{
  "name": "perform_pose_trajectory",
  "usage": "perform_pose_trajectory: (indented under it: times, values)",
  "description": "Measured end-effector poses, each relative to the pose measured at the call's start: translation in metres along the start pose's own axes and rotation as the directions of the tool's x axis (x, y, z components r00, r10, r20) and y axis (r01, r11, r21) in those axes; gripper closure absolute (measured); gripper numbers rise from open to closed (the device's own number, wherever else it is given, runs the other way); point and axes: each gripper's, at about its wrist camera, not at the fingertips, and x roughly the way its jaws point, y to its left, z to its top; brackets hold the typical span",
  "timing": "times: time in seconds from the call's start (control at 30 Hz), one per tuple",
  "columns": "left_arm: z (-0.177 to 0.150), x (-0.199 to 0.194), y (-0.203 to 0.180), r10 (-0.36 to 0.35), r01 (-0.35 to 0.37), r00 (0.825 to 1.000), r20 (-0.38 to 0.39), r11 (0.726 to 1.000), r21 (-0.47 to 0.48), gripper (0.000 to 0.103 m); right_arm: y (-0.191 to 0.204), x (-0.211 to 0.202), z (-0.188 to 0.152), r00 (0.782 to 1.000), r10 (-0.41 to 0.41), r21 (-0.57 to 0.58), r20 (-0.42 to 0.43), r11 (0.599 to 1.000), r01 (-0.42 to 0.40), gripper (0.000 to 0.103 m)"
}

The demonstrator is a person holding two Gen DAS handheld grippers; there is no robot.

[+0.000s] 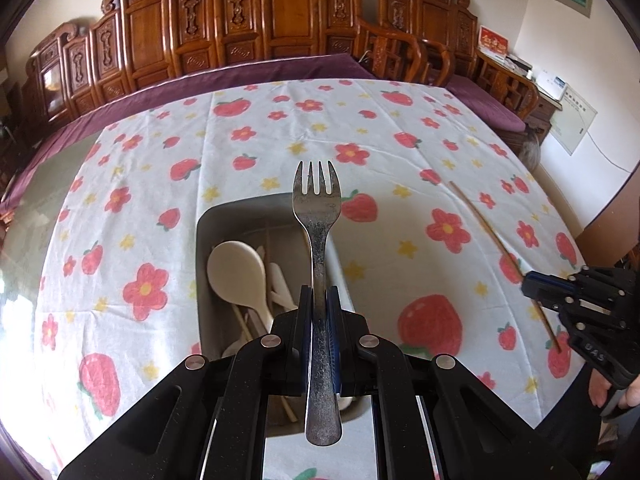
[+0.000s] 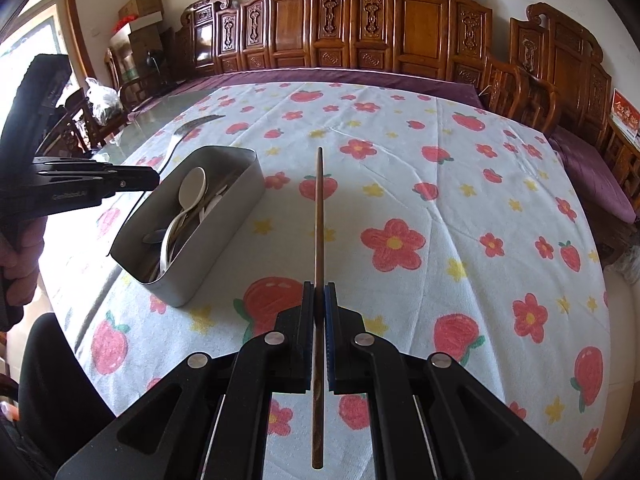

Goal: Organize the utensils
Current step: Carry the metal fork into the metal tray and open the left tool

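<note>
Left gripper (image 1: 320, 300) pinches a metal fork (image 1: 319, 240) by its handle, prongs forward, above the grey box (image 2: 224, 236) of white spoons (image 2: 192, 188). Right gripper (image 2: 319, 296) clamps a wooden chopstick (image 2: 319, 216), level above the floral tablecloth (image 2: 460, 240).

Dull scuffed metal fork (image 1: 318, 216); wooden chopstick (image 2: 319, 216); matt cloth tablecloth (image 2: 440, 208).
</note>
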Motion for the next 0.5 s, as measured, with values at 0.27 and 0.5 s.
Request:
perform_pose_trajectory:
  times: [0.27, 0.5]
  values:
    - [-0.011, 0.035, 0.022, 0.015, -0.017, 0.998, -0.061, 0.999, -0.037, 0.096, 0.004, 0.009, 0.002, 1.0, 0.011, 0.003, -0.013, 1.0, -0.011, 0.097]
    - [-0.016, 0.056, 0.028, 0.017, -0.022, 0.995, -0.099, 0.998, -0.051, 0.096, 0.007, 0.017, 0.001, 0.999, 0.019, 0.0, -0.029, 1.0, -0.019, 0.097]
